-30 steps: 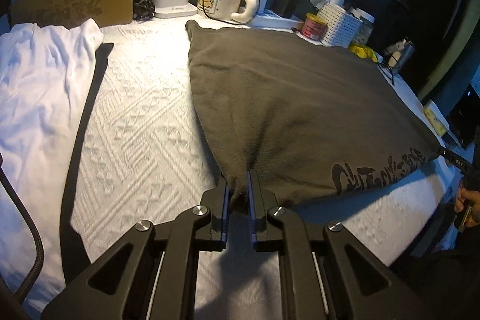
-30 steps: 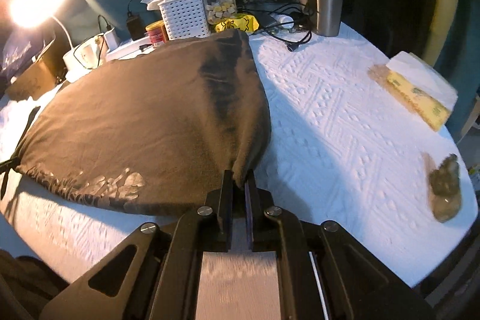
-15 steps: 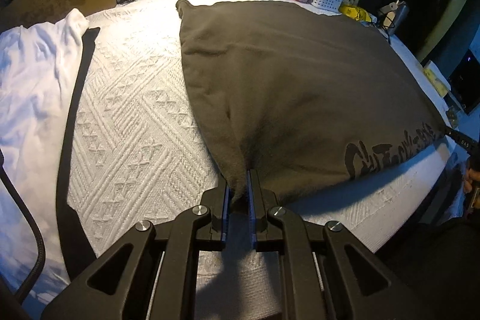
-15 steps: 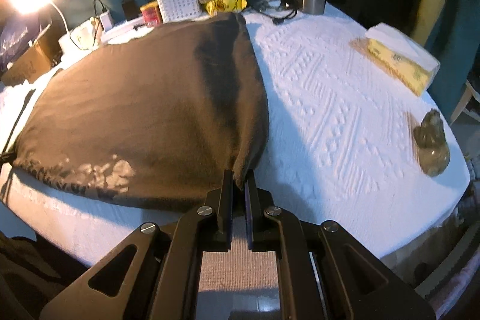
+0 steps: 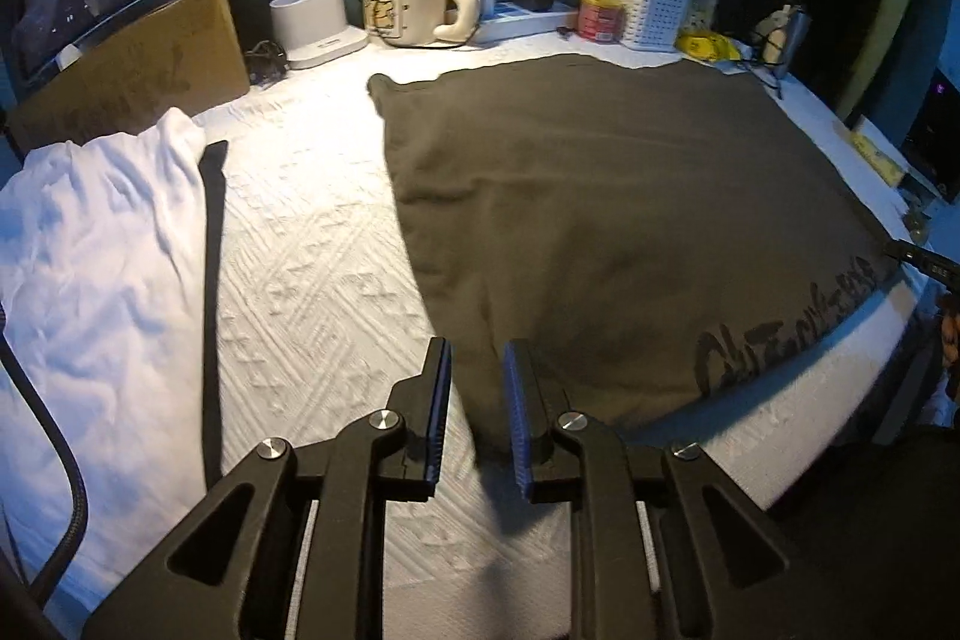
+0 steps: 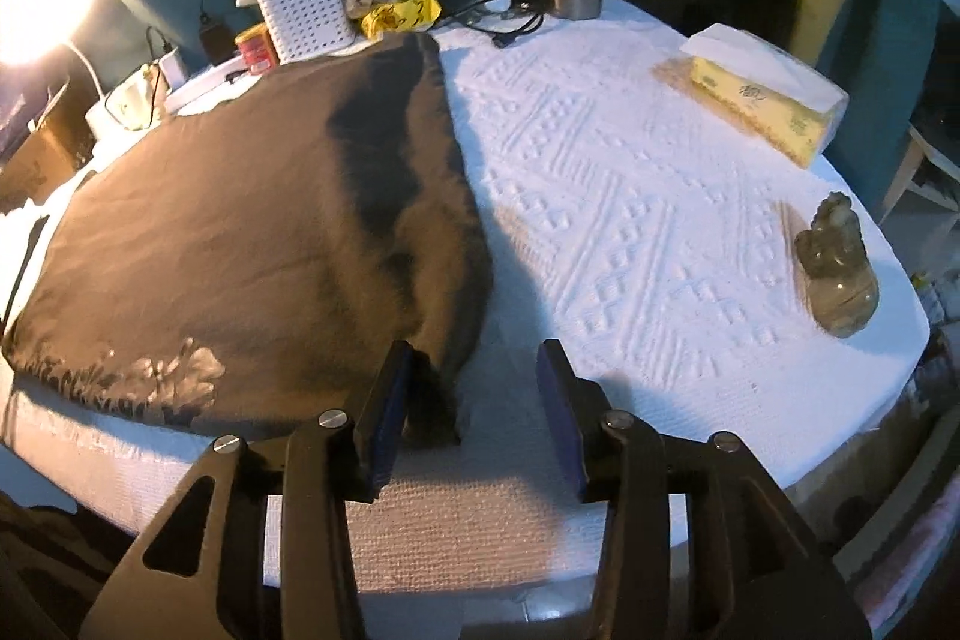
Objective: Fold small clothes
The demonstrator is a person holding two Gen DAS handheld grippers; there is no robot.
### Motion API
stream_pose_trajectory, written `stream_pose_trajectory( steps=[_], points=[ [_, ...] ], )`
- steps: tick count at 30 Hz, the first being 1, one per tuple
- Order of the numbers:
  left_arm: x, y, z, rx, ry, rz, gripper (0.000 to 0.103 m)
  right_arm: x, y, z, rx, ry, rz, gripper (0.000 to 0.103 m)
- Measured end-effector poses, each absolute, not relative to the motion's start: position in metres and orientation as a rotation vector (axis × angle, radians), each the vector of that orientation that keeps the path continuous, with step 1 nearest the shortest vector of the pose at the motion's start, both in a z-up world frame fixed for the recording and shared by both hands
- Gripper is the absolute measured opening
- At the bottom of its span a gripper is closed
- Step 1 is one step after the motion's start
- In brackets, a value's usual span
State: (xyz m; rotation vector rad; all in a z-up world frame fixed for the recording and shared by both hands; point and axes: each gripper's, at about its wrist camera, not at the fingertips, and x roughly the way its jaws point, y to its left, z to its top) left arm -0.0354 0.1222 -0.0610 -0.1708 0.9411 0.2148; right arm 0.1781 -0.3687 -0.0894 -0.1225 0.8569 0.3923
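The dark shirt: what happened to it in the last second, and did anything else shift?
Both tools let go of it. The left tool and the right tool were each pinched on a near corner of the dark shirt; their jaws are now opening, pads off the cloth. The shirt stays spread flat on the white tablecloth. The white garment and clutter are unmoved.

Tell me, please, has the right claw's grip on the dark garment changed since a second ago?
Yes: the right claw is opening, its pads off the garment, whose corner lies on the cloth.
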Motion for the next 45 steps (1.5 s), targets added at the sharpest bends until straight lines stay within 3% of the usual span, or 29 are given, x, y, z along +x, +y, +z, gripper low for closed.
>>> stream_pose_trajectory(
  steps=[31, 35, 39, 40, 41, 43, 45],
  points=[
    [0.091, 0.201, -0.089, -0.298, 0.981, 0.352, 0.018, 0.282, -0.313, -0.090, -0.108, 0.878, 0.414, 0.045],
    [0.100, 0.202, -0.092, -0.280, 0.978, 0.349, 0.042, 0.293, -0.306, -0.094, -0.118, 0.882, 0.411, 0.045],
    [0.107, 0.197, -0.094, -0.217, 0.986, 0.357, 0.044, 0.296, -0.297, -0.096, -0.141, 0.870, 0.425, 0.045],
    [0.107, 0.196, -0.095, -0.205, 0.984, 0.358, 0.044, 0.296, -0.294, -0.096, -0.159, 0.866, 0.422, 0.036],
    [0.108, 0.196, -0.095, -0.197, 0.983, 0.358, 0.044, 0.295, -0.290, -0.097, -0.197, 0.860, 0.413, 0.019],
    [0.109, 0.198, -0.095, -0.198, 0.977, 0.360, 0.044, 0.295, -0.286, -0.096, -0.212, 0.864, 0.429, 0.005],
    [0.109, 0.199, -0.096, -0.196, 0.971, 0.363, 0.044, 0.296, -0.285, -0.096, -0.221, 0.865, 0.420, 0.005]
  ],
)
